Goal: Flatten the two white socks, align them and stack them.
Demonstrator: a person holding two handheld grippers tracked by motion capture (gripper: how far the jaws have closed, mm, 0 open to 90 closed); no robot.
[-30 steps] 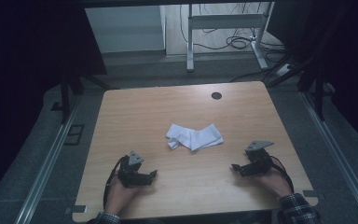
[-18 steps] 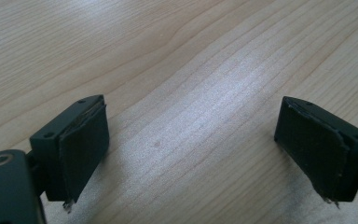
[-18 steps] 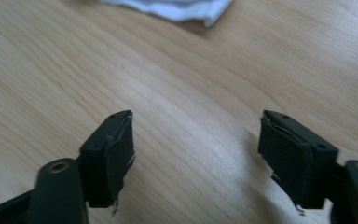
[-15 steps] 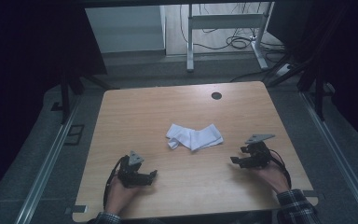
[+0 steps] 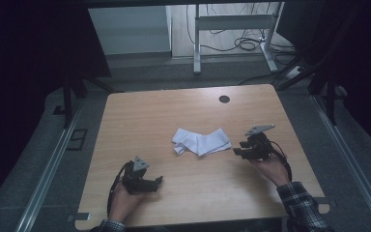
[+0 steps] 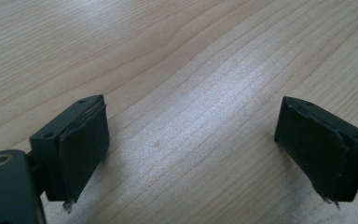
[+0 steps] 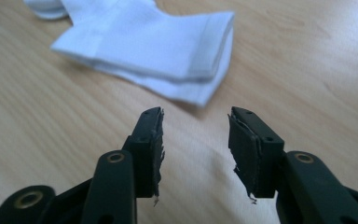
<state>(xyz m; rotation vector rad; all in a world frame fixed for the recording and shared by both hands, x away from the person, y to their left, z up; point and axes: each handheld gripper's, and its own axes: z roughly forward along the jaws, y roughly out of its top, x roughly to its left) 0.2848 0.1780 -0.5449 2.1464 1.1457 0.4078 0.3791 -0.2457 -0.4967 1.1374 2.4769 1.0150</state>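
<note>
Centrally in high view: crumpled white fabric socks (image 5: 201,140) on light wooden table (image 5: 145,116). Right gripper (image 7: 195,140) released, jaws parted just short of cuff edge. Left gripper (image 6: 193,140) released, over bare wood, lower left. Risk: shallow pinch catches single layer, dragging pair.

A light wooden table (image 5: 140,121) with rounded corners is seen from above, a dark round hole (image 5: 224,99) set near its far edge. It is surrounded by grey floor (image 5: 38,159), with metal rails (image 5: 46,174) laid along both sides. Beyond, a white metal frame (image 5: 232,24) is lit brightly — black cables (image 5: 244,44) are coiled beneath it. The sides are lost in darkness.
</note>
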